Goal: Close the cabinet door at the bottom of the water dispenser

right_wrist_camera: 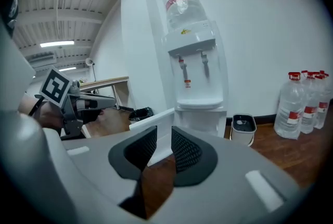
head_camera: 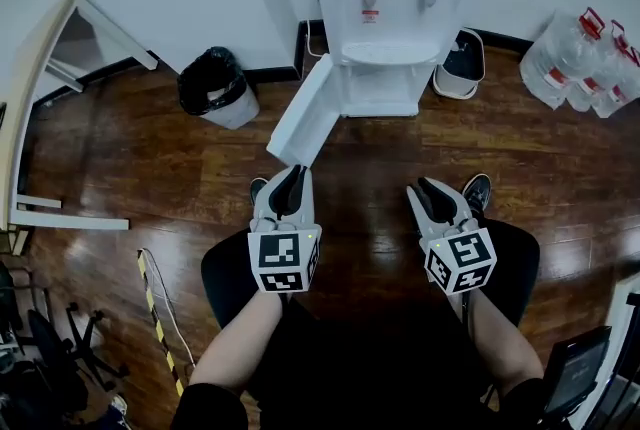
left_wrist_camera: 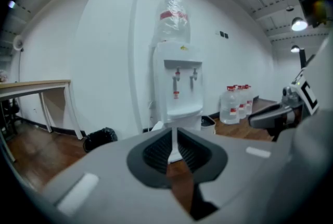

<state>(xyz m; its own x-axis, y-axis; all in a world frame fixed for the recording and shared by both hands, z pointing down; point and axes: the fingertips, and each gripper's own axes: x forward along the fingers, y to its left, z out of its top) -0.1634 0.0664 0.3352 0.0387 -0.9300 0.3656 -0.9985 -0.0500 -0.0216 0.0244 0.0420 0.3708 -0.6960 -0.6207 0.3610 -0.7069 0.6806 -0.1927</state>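
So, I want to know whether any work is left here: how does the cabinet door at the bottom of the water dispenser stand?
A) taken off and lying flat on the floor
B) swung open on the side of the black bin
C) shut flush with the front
B: in the head view the cabinet door stands out at an angle from the base of the water dispenser, on the side of the black bin.
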